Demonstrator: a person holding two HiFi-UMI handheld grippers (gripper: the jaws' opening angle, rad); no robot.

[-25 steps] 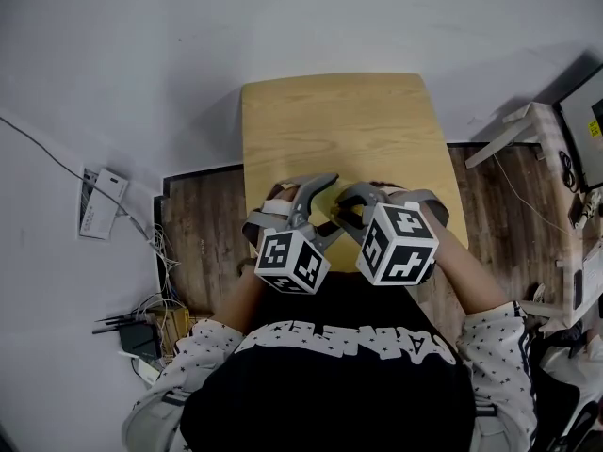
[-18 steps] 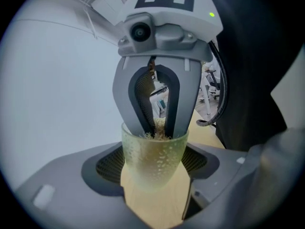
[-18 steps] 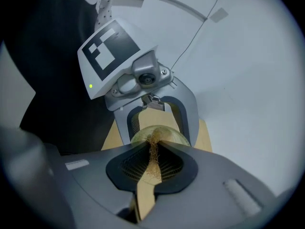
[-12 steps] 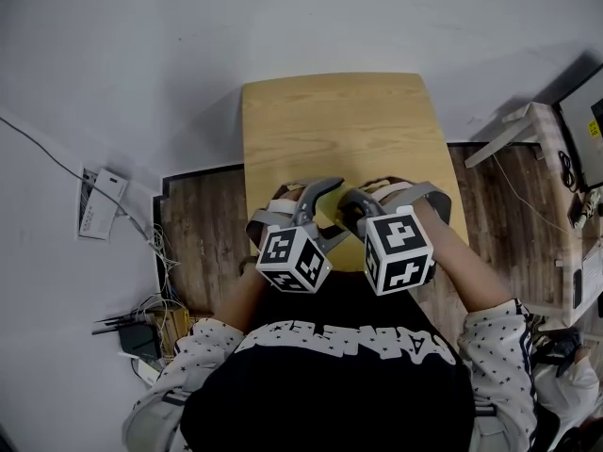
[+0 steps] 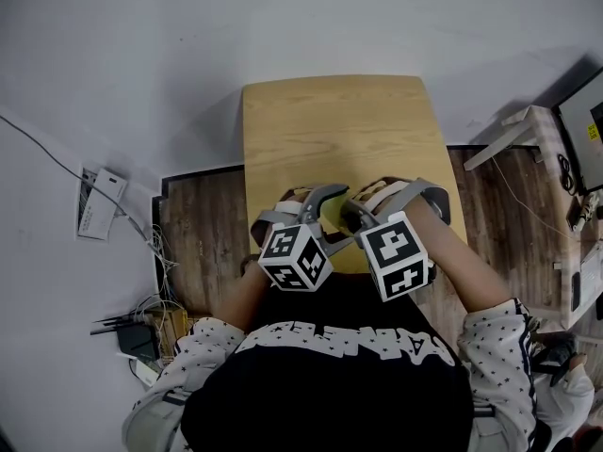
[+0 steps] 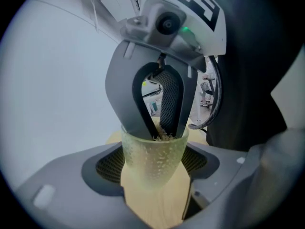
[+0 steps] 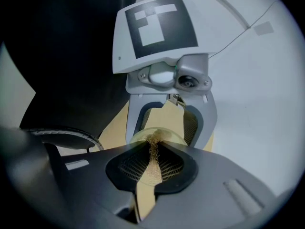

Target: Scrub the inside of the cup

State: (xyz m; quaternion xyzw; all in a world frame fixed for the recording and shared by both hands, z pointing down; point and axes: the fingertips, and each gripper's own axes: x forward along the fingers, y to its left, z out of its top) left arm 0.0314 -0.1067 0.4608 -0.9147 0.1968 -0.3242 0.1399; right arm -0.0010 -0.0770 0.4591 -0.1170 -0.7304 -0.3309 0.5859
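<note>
A thin cable (image 5: 57, 163) crosses the pale grey surface (image 5: 141, 64) at far left, past a flat white box (image 5: 101, 202), and lower down lies a tangle of wires (image 5: 141, 328). Next comes a strip of dark wood floor (image 5: 203, 234), then the light, bare wood-grain counter (image 5: 339, 130), its far edge against the grey. At the counter's near edge, just in front of the person's dark shirt, the left gripper (image 5: 316, 210) clamps a translucent yellow-green cup (image 5: 332, 217), its mesh pads pressed to both sides of the pebbled wall (image 6: 153, 156). Just beside it, the right gripper (image 5: 350, 217) points steeply down, its jaws pinched nearly together on a tan fibre scrubber (image 7: 153, 149), with their tips inside the cup's mouth. In the left gripper view, frayed fibres (image 6: 162, 136) show at the rim. More wood floor (image 5: 509, 224) lies right of the counter, then a white frame (image 5: 513, 130) and a dark screen (image 5: 584, 125) at the edge
</note>
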